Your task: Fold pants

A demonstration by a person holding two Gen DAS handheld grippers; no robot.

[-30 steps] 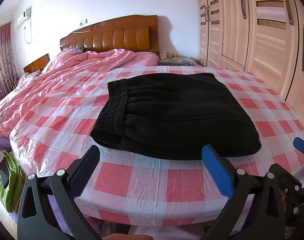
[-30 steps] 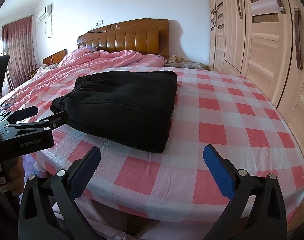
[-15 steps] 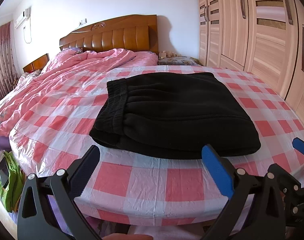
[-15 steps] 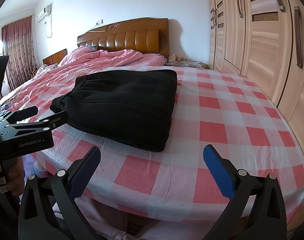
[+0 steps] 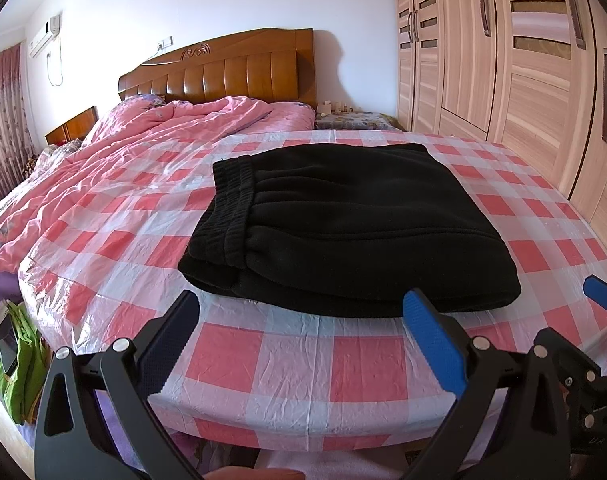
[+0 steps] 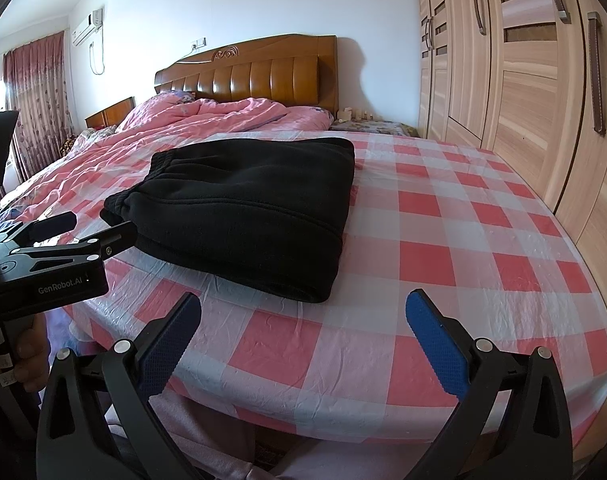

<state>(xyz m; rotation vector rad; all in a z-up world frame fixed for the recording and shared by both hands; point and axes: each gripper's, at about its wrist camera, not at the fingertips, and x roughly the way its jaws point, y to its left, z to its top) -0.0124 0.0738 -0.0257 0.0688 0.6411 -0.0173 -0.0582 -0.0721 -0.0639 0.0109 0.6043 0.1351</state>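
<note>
Black pants [image 5: 343, 224] lie folded into a thick rectangle on the pink-and-white checked sheet [image 5: 295, 360], waistband to the left. From the right wrist view the same pants [image 6: 247, 208] sit left of centre. My left gripper [image 5: 301, 334] hangs open just short of the bed's near edge, nothing between its fingers. Equally open and empty, my right gripper [image 6: 303, 336] is held to the right of the pants, near the bed edge. The left gripper's body [image 6: 51, 264] shows at the left of the right wrist view, held by a hand [image 6: 27, 364].
A crumpled pink quilt [image 5: 151, 148] covers the far left of the bed below a wooden headboard [image 5: 223, 72]. Wardrobe doors [image 5: 523, 60] line the right side. A green bag [image 5: 15, 368] sits on the floor at left. Curtains [image 6: 35, 100] hang at far left.
Both grippers have drifted back slightly from the bed. The pants have not moved.
</note>
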